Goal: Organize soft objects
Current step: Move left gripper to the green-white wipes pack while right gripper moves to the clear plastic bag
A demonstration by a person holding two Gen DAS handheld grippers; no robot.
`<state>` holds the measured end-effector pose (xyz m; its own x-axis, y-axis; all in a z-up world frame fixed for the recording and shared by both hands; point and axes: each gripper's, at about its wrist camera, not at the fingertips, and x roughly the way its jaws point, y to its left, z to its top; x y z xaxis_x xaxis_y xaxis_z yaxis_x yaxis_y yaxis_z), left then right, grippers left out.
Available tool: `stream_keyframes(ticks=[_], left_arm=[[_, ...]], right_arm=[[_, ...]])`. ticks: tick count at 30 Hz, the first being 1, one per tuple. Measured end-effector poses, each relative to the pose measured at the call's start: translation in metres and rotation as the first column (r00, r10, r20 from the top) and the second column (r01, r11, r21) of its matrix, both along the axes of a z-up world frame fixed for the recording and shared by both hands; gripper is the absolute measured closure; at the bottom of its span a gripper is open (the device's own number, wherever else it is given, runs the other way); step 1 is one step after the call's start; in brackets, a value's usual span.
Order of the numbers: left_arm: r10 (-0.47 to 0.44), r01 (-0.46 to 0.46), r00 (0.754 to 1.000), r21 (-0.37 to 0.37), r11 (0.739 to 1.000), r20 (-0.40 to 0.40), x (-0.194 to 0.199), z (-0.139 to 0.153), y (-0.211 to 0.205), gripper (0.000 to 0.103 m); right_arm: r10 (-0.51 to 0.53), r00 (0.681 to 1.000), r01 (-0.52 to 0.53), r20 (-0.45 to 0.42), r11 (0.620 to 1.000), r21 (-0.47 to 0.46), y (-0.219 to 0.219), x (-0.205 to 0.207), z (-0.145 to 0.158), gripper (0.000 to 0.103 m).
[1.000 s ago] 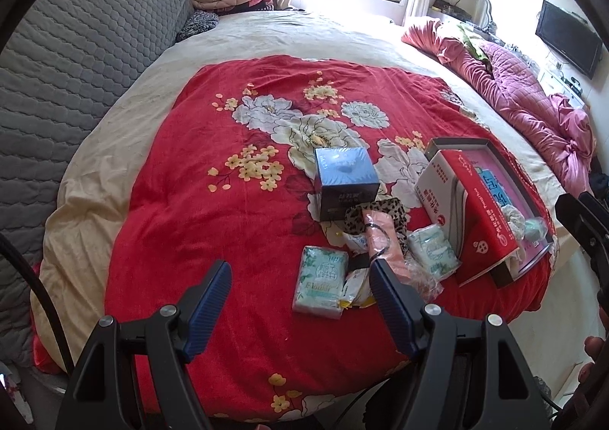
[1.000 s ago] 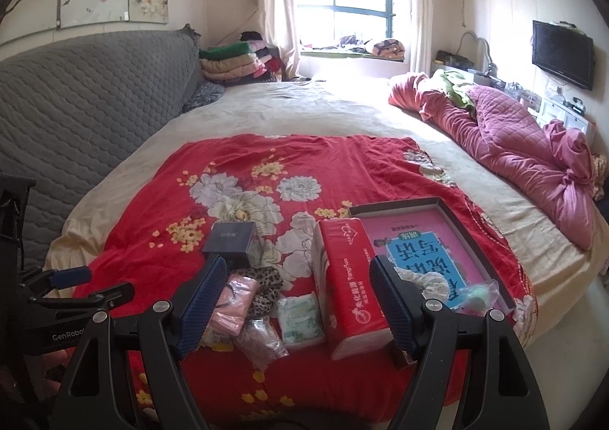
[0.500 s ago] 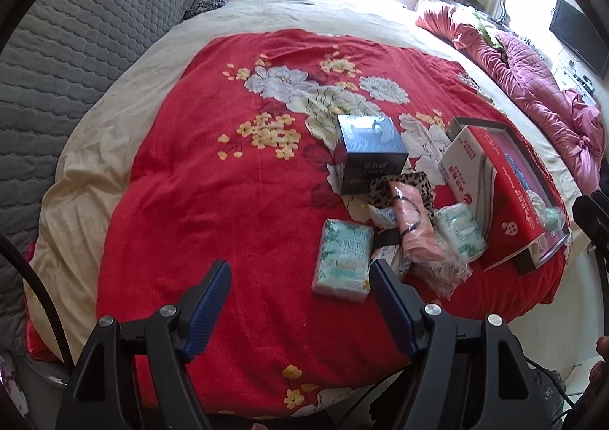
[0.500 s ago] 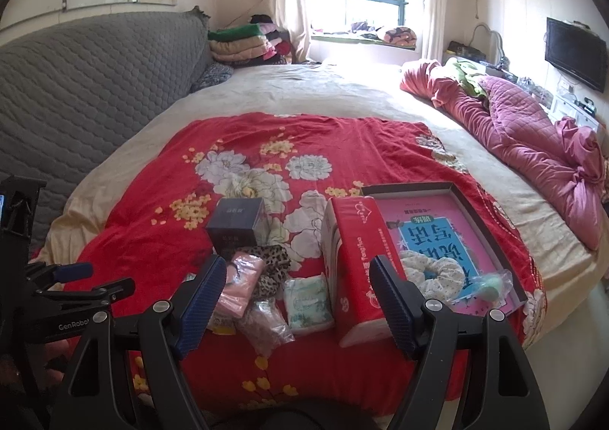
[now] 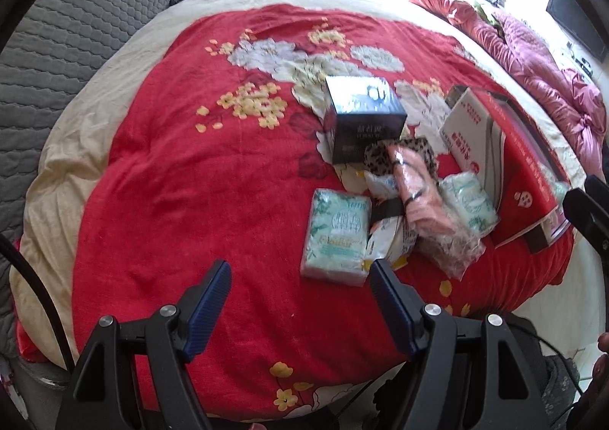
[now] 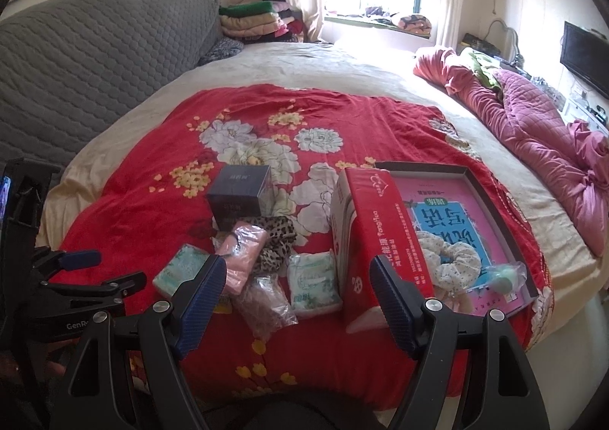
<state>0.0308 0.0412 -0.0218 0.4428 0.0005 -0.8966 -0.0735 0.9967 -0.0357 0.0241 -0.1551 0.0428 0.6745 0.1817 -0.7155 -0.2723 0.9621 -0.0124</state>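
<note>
Near the front of the red floral blanket [image 5: 190, 171] lies a pile of soft things: a green tissue pack [image 5: 337, 235], a pink pack [image 5: 418, 194], a leopard-print cloth [image 5: 415, 152], a pale pack [image 6: 312, 285] and a clear bag [image 6: 266, 300]. Behind them stands a dark box [image 5: 361, 114]. A red carton [image 6: 380, 232] leans on a tray [image 6: 418, 165] that holds a scrunchie [image 6: 453, 266]. My left gripper [image 5: 298, 275] hangs open just short of the green tissue pack. Over the pale pack my right gripper [image 6: 298, 268] is open too, with nothing held.
A grey quilted headboard [image 6: 95, 60] runs along the left. A crumpled pink quilt [image 6: 533, 117] lies on the right side of the bed. Folded clothes [image 6: 251, 18] are stacked at the far end by the window. The bed's front edge is just below both grippers.
Both grippers have sunk towards the bed and tilted further down, so the pile looks larger and closer. Their jaws stand as wide as before. Nothing on the blanket has moved.
</note>
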Motion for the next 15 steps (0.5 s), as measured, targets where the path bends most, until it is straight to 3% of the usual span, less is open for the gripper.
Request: stream_keyframes(ticks=[15], left_arm=[[-0.030, 0.029, 0.997, -0.022, 0.999, -0.069, 0.008, -0.034, -0.013, 0.029]], right_arm=[[0.078, 0.991, -0.088, -0.105, 0.992, -0.092, 0.018, 0.012, -0.046, 0.024]])
